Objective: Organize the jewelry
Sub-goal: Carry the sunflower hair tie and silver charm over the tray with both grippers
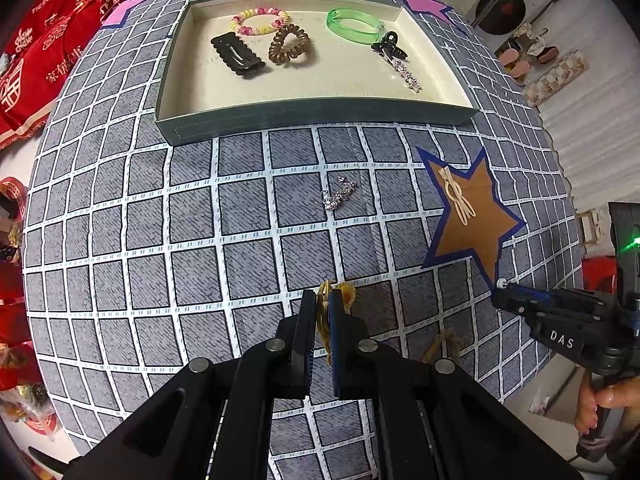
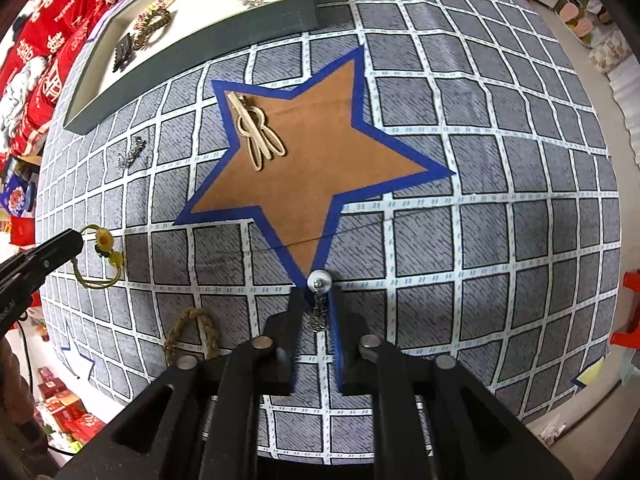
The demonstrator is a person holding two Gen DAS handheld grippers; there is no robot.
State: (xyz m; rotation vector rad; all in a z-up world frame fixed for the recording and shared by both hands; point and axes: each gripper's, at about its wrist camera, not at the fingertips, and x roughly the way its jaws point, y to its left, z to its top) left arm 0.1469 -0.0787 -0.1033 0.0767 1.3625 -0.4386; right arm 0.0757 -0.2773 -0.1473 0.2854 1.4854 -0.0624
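My left gripper [image 1: 322,304] is shut on a yellow cord bracelet [image 1: 325,320] with a sunflower charm [image 2: 105,240], held just over the checked cloth. My right gripper [image 2: 316,300] points down at the lower tip of a brown star [image 2: 320,160]. A pearl earring [image 2: 319,281] with a silver chain lies between its fingers. A narrow gap shows on each side of the chain, so the pads do not press it. The grey tray [image 1: 320,118] at the back holds hair ties, clips and a green bangle [image 1: 354,26].
On the cloth lie a rhinestone piece [image 1: 339,196], a beige hair clip [image 1: 456,196] on the star, and a brown braided cord [image 2: 192,336]. Red fabric hangs at the left, boxes and shoes stand at the right. A hand [image 1: 600,404] grips the right tool.
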